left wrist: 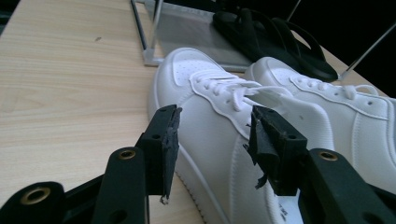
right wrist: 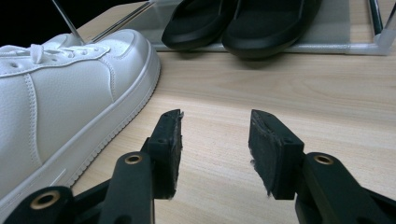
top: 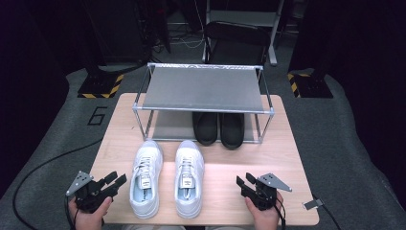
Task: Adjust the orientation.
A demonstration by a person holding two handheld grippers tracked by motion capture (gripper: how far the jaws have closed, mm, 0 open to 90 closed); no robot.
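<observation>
Here, two white sneakers (top: 165,178) sit side by side at the counter's (top: 287,153) near centre, toes toward twelve o'clock. The left tool (top: 111,183) at their nine o'clock and the right tool (top: 245,183) at three both rest with jaws apart, gripping nothing. Black slippers (top: 219,128) lie under the rack (top: 203,88).

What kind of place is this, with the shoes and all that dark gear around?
Probably a lab or recording room, not a home. A small wooden table stands on grey carpet, with hazard-striped stand bases and loose floor cables behind it, and a metal shoe rack set up on the table like a test prop.
</observation>
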